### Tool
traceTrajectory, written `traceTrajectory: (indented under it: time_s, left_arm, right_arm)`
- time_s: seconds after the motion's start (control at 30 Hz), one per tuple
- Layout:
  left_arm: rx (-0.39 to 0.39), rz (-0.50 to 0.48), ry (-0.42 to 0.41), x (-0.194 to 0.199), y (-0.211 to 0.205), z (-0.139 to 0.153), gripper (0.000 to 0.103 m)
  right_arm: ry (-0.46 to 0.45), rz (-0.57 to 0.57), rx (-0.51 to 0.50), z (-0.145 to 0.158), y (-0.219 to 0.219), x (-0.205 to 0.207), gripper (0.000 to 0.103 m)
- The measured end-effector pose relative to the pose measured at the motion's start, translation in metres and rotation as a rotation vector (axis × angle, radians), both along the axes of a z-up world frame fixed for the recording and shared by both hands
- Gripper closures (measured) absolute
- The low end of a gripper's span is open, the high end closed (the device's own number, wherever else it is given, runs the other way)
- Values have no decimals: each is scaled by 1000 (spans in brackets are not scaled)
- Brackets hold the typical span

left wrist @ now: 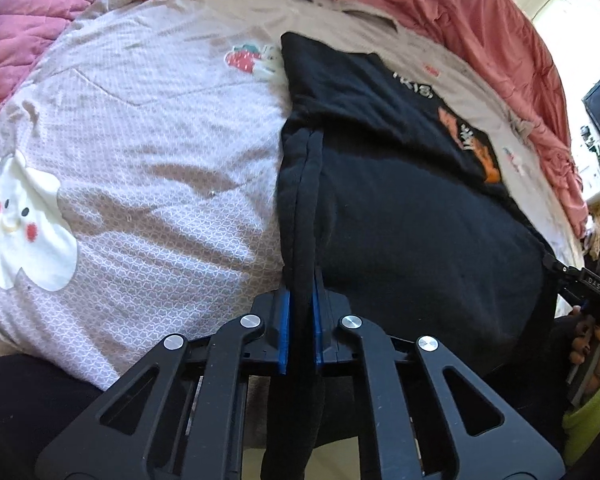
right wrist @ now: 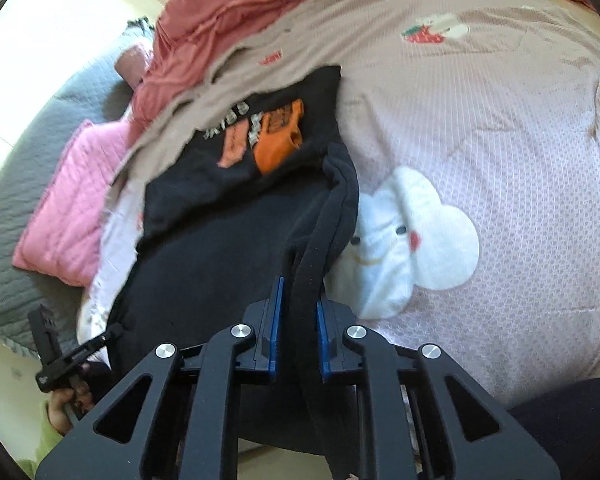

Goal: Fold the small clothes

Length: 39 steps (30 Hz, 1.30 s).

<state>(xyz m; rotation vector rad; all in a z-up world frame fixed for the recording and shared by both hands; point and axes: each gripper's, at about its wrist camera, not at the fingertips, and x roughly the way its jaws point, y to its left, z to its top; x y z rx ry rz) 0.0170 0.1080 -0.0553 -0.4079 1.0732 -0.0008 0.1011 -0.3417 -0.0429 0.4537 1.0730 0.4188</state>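
Black shirt point(left wrist: 400, 200) lies on pink quilt point(left wrist: 160, 140) on the bed, far part flat w/ orange print point(left wrist: 472, 140) + white letters, blurred, maybe "TR18" in left view, can't read for sure in right view point(right wrist: 276, 136). L gripper point(left wrist: 300, 312) is clamped on a bunched near edge of shirt, blue pads pinching cloth; R gripper point(right wrist: 300, 316) likewise pinched on a rolled edge of shirt point(right wrist: 220, 248), near edge lifted off quilt between both. Other gripper's body in left view shows "DAS"-like marking point(left wrist: 592, 284), too small to confirm; quilt has white cloud face point(right wrist: 404, 240), strawberry patch point(right wrist: 424, 34); red blanket point(left wrist: 440, 4) bunched at far side.
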Motion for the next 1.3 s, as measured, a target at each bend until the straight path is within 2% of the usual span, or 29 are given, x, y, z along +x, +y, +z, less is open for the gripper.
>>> traceTrajectory:
  time_s: [0.1, 0.23, 0.3, 0.33, 0.37, 0.47, 0.5, 0.53, 0.57, 0.63, 0.87, 1.1, 1.3]
  left_arm:
    - [-6, -7, 13, 2, -1, -3, 100]
    - [-12, -7, 44, 6, -1, -9, 94]
    - [-7, -19, 69, 9, -4, -15, 85]
    - [1, -29, 80, 11, -7, -18, 84]
    - [9, -34, 83, 10, -8, -19, 83]
    - [41, -46, 91, 12, -13, -21, 84]
    - [55, -45, 89, 12, -14, -21, 94]
    - [66, -41, 84, 12, -14, -20, 97]
    - [60, -34, 65, 10, -13, -16, 99]
    - [50, -26, 32, 6, -9, -8, 100]
    - [-26, -13, -105, 0, -5, 25, 101]
    - [-96, 43, -153, 21, 12, 44, 101]
    - [-107, 92, -170, 54, 25, 54, 101]
  right_arm:
    - [-1, -15, -1, 0, -5, 3, 90]
    - [59, -33, -23, -10, -5, 7, 87]
    - [75, -36, -47, -14, -4, 8, 80]
    - [84, -35, -62, -15, -3, 8, 74]
    - [96, -37, -87, -18, -2, 9, 63]
    - [144, -17, -140, -28, 3, 10, 60]
    - [160, 1, -144, -31, 6, 11, 60]
    - [164, 16, -135, -32, 7, 11, 66]
    - [165, 38, -109, -32, 9, 10, 84]
    - [144, 62, -62, -28, 11, 8, 92]
    - [-21, 28, 82, 4, -6, 3, 93]
    - [-115, -2, 150, 25, -19, 35, 93]
    - [-141, -30, 167, 30, -20, 68, 93]
